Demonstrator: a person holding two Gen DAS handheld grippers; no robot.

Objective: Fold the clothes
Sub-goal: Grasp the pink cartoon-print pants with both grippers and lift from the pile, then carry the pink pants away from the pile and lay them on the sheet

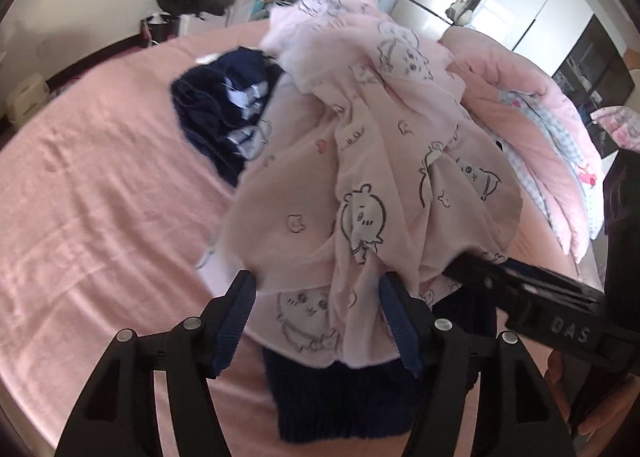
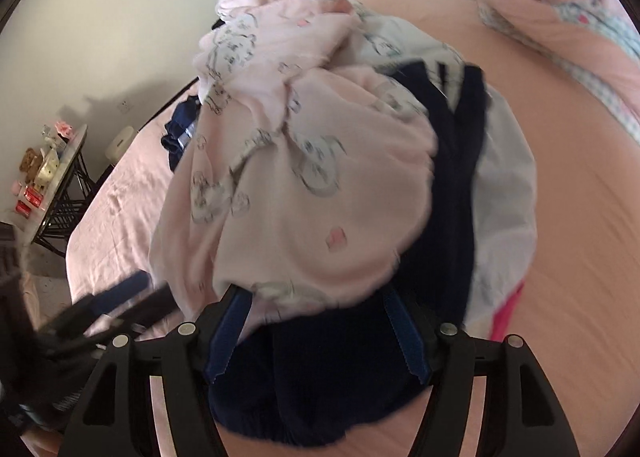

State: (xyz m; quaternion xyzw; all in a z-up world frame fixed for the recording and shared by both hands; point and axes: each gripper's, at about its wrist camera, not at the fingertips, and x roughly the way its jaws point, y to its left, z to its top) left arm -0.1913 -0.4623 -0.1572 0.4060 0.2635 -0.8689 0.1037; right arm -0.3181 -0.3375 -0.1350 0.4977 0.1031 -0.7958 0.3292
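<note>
From my left camera, a navy heap (image 1: 224, 113) lay far left on the pink bed (image 1: 92, 177). My left gripper (image 1: 318, 313) stood spread, its blue pads (image 1: 236, 321) clear of the cloth; the pink cartoon-print garment (image 1: 360, 161) hung loose between them, over a navy knit (image 1: 344, 397) below. To the right my other tool reached in under the pink hem (blurred). Through the right camera, a cluttered side table (image 2: 56, 177) stood at the left. My right gripper (image 2: 316, 333) was parted too, with the pink cloth's edge and dark navy fabric (image 2: 304, 377) between the fingers (image 2: 408, 337), not pinched. White cloth (image 2: 504, 185) lay further right on the bed.
</note>
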